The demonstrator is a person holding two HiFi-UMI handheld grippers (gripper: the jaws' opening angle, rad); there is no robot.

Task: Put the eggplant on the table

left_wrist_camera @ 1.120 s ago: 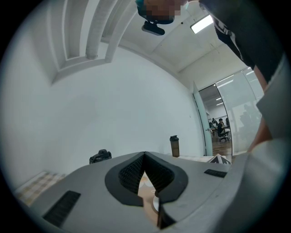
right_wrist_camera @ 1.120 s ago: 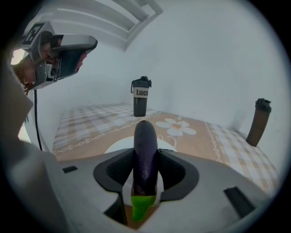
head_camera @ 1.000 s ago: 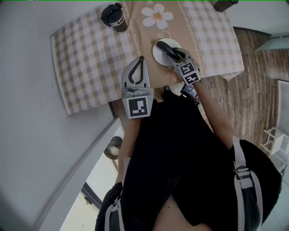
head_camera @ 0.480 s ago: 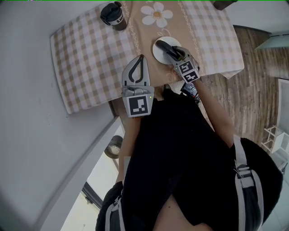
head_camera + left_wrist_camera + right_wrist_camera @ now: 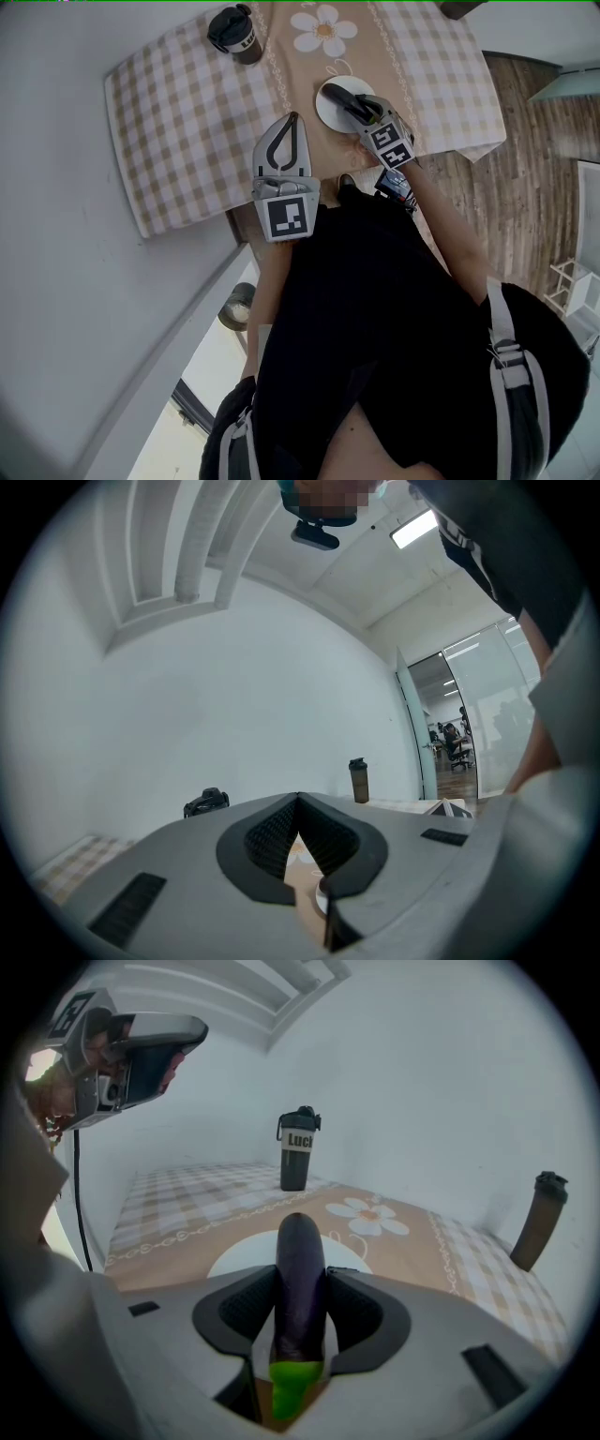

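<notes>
We see the right gripper point(image 5: 300, 1277) closed on the eggplant point(image 5: 298, 1246), with its two jaws pressing the dark purple body from both sides. The green stem end points back toward the camera, and the rounded tip sticks out forward past the jaws. In the head view the eggplant is over the white plate point(image 5: 354, 90), which stands on the table point(image 5: 187, 122) with a checked cloth. We cannot tell whether it touches the plate. The left gripper point(image 5: 294, 120) is over the near part of the table, to the left of the plate. Its jaws meet at the tips with nothing between them. A dark cup point(image 5: 236, 34) stands on the far side, well apart.
</notes>
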